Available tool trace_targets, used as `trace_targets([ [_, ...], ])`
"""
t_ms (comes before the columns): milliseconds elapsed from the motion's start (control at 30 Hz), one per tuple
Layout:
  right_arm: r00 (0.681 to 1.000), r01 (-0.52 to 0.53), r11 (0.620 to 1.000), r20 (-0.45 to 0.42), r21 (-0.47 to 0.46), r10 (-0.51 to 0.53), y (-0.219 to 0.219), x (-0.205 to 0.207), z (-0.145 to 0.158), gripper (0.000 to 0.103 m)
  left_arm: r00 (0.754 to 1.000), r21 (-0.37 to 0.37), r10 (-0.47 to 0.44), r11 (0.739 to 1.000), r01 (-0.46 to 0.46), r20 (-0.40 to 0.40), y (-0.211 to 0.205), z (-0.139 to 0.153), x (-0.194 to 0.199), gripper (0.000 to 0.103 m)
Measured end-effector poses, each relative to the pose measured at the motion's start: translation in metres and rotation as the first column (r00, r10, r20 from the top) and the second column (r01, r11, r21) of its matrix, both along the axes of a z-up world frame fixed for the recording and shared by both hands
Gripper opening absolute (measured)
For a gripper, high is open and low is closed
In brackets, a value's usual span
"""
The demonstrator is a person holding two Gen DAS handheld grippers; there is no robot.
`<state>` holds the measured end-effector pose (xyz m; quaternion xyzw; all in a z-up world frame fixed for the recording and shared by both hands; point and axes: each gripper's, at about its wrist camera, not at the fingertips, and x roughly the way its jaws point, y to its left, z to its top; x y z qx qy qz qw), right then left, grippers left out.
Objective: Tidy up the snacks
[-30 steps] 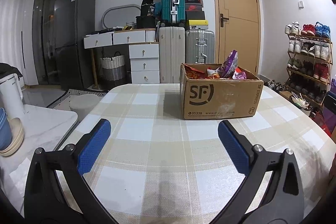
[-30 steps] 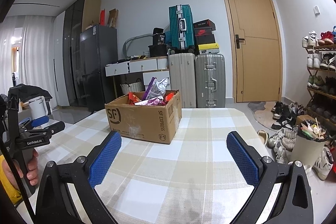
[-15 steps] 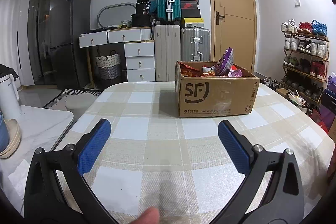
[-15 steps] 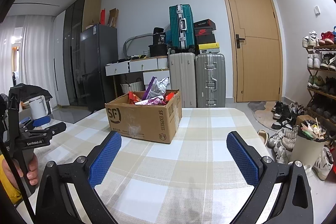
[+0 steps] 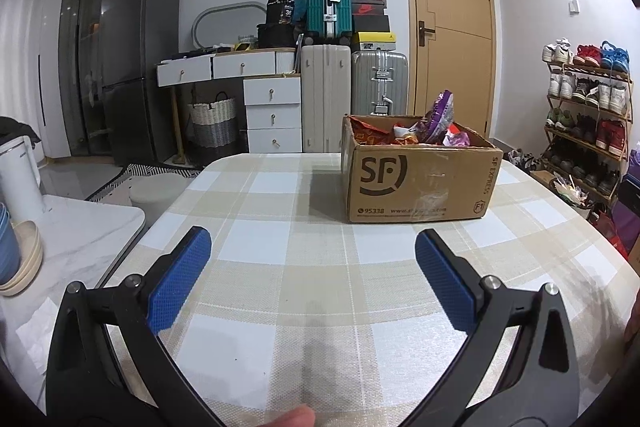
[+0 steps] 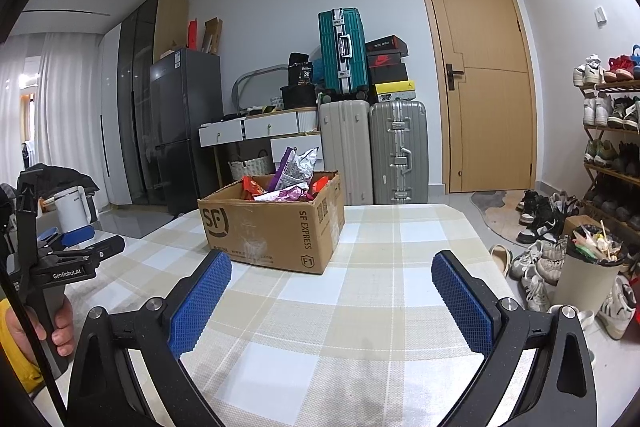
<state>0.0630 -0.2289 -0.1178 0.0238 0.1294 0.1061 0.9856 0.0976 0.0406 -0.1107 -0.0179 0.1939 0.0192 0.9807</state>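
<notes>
**Both grippers held wide, nothing between the pads**

My left gripper (image 5: 312,259) points forward with its jaws spread far apart, the blue textured pads (image 5: 180,283) facing each other across bare space. My right gripper (image 6: 330,291) sits in the same pose, its pads (image 6: 460,301) likewise well apart and gripping nothing. From the right wrist view I see my left hand (image 6: 48,323) wrapped around the left gripper's handle at the frame's left edge, a yellow sleeve (image 6: 12,339) at the wrist. A fingertip (image 5: 292,417) shows at the bottom of the left wrist view.

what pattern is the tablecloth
Beige-and-white checked tablecloth; clearest in the left wrist view.
</notes>
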Motion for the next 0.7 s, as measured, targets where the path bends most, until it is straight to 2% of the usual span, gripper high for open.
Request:
trace_targets([
  [300, 1.0, 0.007, 1.0, 0.004, 0.0, -0.007, -0.0024, -0.0015, 0.0001, 0.102, 0.999, 0.026, 0.029, 0.999, -0.029, -0.025, -0.0022, -0.0037, 0.0057, 0.102],
  [700, 1.0, 0.017, 1.0, -0.001, 0.011, -0.017, -0.0066, -0.0034, -0.0002, 0.102, 1.0, 0.024, 0.015, 1.0, -0.014, -0.014, -0.0035, -0.0055, 0.0066, 0.102],
])
